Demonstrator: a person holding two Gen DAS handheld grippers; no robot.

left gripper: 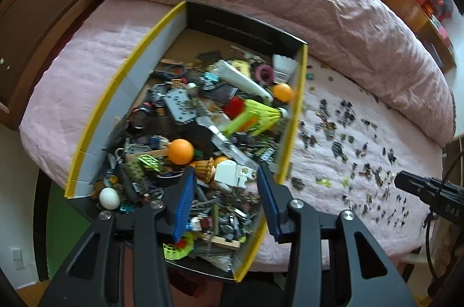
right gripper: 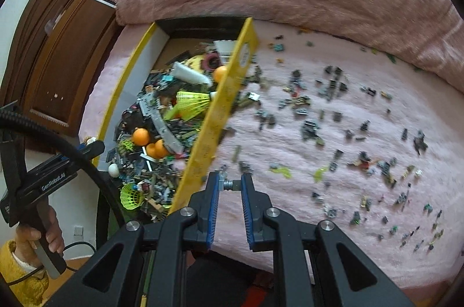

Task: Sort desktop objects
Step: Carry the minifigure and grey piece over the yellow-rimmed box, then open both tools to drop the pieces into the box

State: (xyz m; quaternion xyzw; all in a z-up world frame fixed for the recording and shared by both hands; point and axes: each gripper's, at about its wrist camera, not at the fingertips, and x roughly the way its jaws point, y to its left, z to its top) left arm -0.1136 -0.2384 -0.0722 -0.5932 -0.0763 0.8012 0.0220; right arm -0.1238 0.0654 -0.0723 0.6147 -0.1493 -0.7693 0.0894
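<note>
1. Over the yellow-rimmed box (left gripper: 95,115) on the pink bed cover (right gripper: 290,220), the left gripper (left gripper: 224,176) hangs with jaws apart, empty
2. Right gripper (right gripper: 230,185) is clamped on a small grey pin (right gripper: 227,184), apparently by its ends only; a jolt could flick it out
3. Dropped among the scattered small pieces (right gripper: 333,115), it would be lost and unsorted

A soft, matt pink cloth sheet (right gripper: 333,133) was seen under a smooth yellow-edged cardboard box (left gripper: 121,92); glossy plastic balls (left gripper: 181,151) lay inside.
</note>
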